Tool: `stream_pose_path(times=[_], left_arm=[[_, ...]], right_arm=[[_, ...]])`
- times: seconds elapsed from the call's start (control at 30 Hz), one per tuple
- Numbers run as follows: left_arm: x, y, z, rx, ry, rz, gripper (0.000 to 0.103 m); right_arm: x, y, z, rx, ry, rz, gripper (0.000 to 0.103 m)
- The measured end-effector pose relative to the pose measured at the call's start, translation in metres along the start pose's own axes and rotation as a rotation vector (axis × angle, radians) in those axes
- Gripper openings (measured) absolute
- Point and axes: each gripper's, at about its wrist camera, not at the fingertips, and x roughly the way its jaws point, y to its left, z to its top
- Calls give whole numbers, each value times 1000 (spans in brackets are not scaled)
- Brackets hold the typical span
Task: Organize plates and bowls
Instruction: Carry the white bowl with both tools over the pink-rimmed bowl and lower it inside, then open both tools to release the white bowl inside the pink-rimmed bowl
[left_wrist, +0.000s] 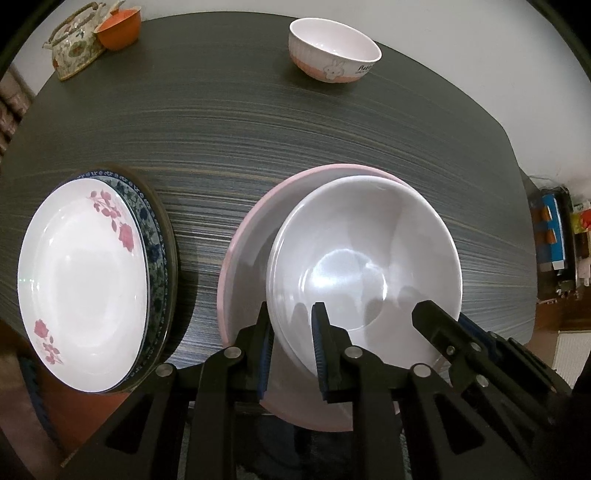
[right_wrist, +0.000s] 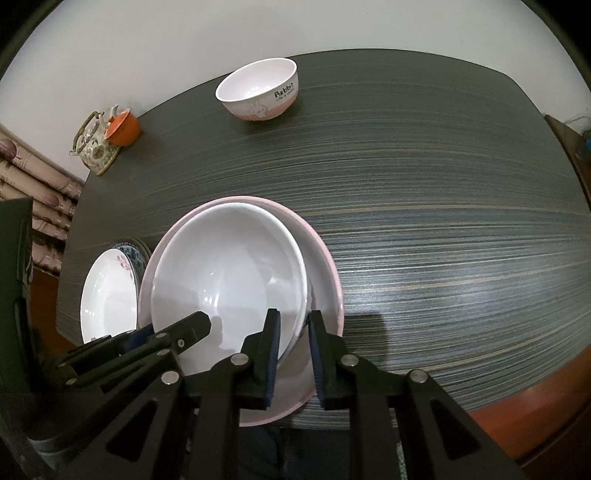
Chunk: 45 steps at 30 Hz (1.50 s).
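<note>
- Left wrist view: my left tongs (left_wrist: 291, 325) pinch the near-left rim of the white bowl (left_wrist: 364, 254), which sits in the pink plate (left_wrist: 243, 258) on the counter (left_wrist: 295, 129).
- Right tongs (right_wrist: 293, 328) clamp its rim at five o'clock.
- Uneven lifting could tilt the slick bowl until it slips and chips the plate.

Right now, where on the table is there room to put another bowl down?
The widest bare patch of table lies right of the white bowl in the pink plate and runs back past the rabbit bowl. Another strip lies between the teapot and the plate stack. It is crowded at the near edge, where stack, pink plate and both grippers sit close.
</note>
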Motion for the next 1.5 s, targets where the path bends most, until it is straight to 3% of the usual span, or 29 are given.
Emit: stream_pose_path(times=[0.4,0.83,1.3,1.5], left_arm=[[-4,3,2,-4,-8,-11,21],[-15,5,2,6,-41,-23,27],[-39,9,2,24,-103,-55,37],[-49,20,16,9,-143,-22,38]], right_arm=[[-1,4,1,-35,5,-32,20],[-4,0,-2,-24,16,-5,26],[-22,-12,9,2,-40,33,30],[-29,-21,21,10,-83,72,30]])
